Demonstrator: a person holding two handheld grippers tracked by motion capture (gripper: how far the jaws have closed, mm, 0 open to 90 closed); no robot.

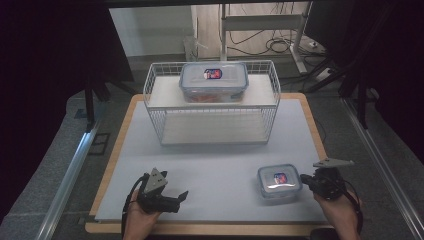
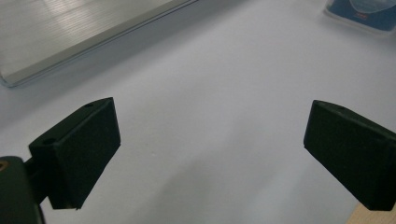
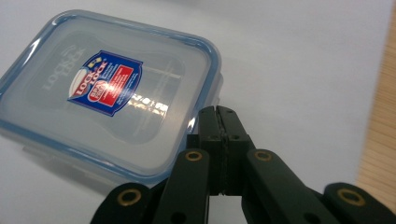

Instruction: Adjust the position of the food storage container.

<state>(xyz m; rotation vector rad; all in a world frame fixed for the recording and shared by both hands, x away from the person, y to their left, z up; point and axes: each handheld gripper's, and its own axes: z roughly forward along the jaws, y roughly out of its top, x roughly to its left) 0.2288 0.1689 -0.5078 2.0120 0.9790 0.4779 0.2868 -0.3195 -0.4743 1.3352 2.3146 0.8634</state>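
Note:
A small clear container with a blue-rimmed lid and a red-and-blue label (image 1: 279,181) (image 3: 107,88) lies on the pale mat at the front right. My right gripper (image 1: 306,180) (image 3: 219,114) is shut, its jaws pressed together with nothing seen between them, and its tips are right at the container's near right edge. Whether they touch it I cannot tell. My left gripper (image 1: 178,199) (image 2: 210,149) hovers low over the bare mat at the front left, jaws wide open and empty. In the left gripper view a corner of the small container (image 2: 364,11) shows at the top right.
A white wire rack (image 1: 156,97) stands at the back of the mat, and a larger lidded container (image 1: 214,80) rests on its upper shelf. Its lower shelf board (image 2: 70,32) shows in the left gripper view. The mat (image 1: 215,160) lies on a wooden table (image 1: 316,125).

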